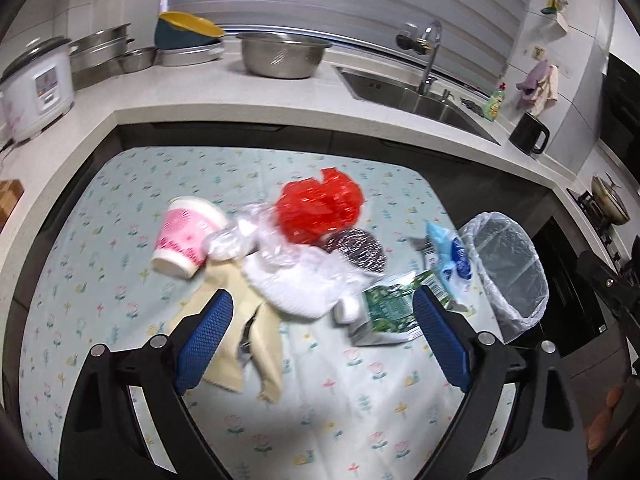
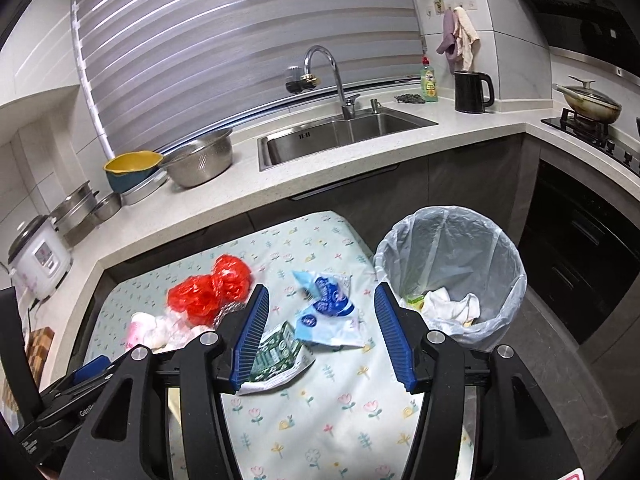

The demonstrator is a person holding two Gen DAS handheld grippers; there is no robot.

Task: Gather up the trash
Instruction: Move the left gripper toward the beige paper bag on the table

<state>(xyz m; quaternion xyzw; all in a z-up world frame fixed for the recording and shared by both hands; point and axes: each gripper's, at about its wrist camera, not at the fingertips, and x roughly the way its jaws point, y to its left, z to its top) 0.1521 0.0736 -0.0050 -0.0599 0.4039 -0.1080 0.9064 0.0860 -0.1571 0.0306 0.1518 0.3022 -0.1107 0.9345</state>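
Observation:
Trash lies in a heap on the floral tablecloth: a pink paper cup on its side, a red plastic bag, clear crumpled plastic, a white wrapper, a torn beige paper bag, a green packet and a blue-white packet. My left gripper is open above the white wrapper and holds nothing. My right gripper is open over the blue-white packet and green packet, touching neither. The lined bin beside the table holds crumpled white paper.
An L-shaped counter wraps behind the table, with a sink, a steel bowl, a rice cooker and a black kettle. A stove with a lidded pan is at the right. Dark cabinets stand behind the bin.

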